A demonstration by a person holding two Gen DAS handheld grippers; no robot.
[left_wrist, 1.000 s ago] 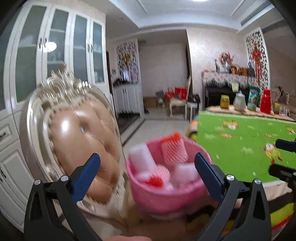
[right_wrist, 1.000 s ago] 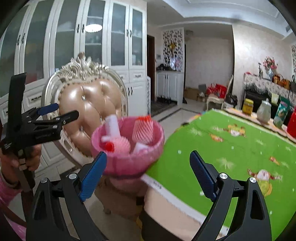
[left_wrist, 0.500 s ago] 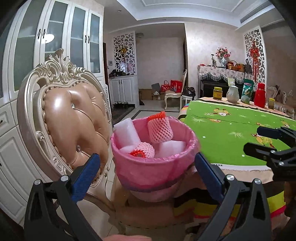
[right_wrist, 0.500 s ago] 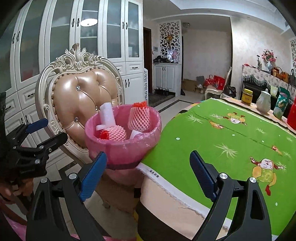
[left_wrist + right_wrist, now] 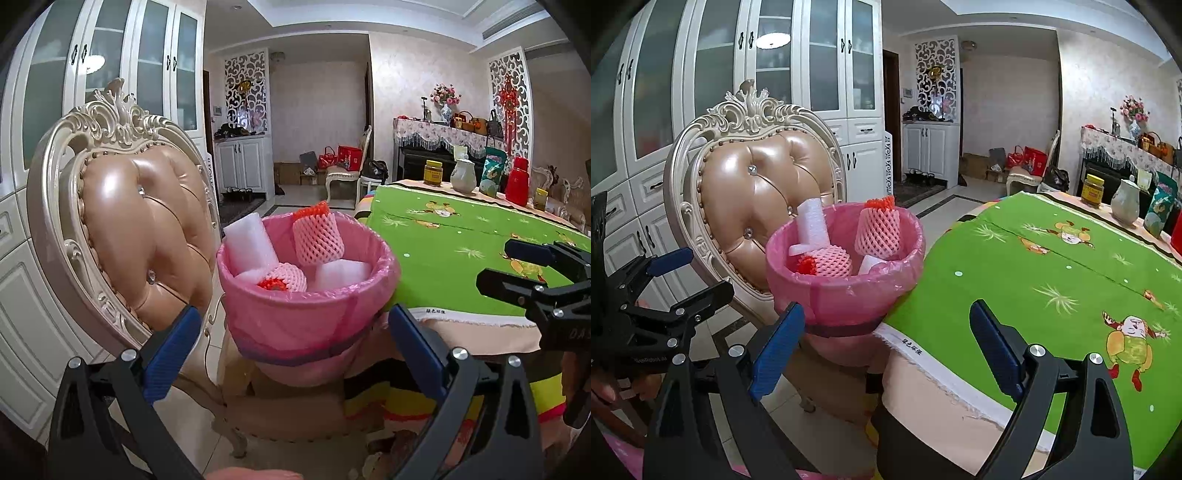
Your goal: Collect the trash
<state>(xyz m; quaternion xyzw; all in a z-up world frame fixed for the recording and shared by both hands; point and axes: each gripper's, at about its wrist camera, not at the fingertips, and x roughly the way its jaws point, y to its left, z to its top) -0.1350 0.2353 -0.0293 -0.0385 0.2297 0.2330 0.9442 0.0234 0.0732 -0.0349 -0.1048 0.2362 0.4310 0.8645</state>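
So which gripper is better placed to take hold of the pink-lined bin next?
Probably the left gripper: its open fingers frame the pink-lined bin dead ahead. The right gripper, also open, faces the green tablecloth, with the bin left of centre.

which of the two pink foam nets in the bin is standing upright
The far net, red fringe on top, stands upright near the bin's back rim. The other net lies on its side at the front.

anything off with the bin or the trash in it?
Mostly fine. The pink-lined bin sits on the chair seat, not the floor, right against the table edge. A white foam roll and a red-tipped foam net poke above its rim. Nothing spilled.
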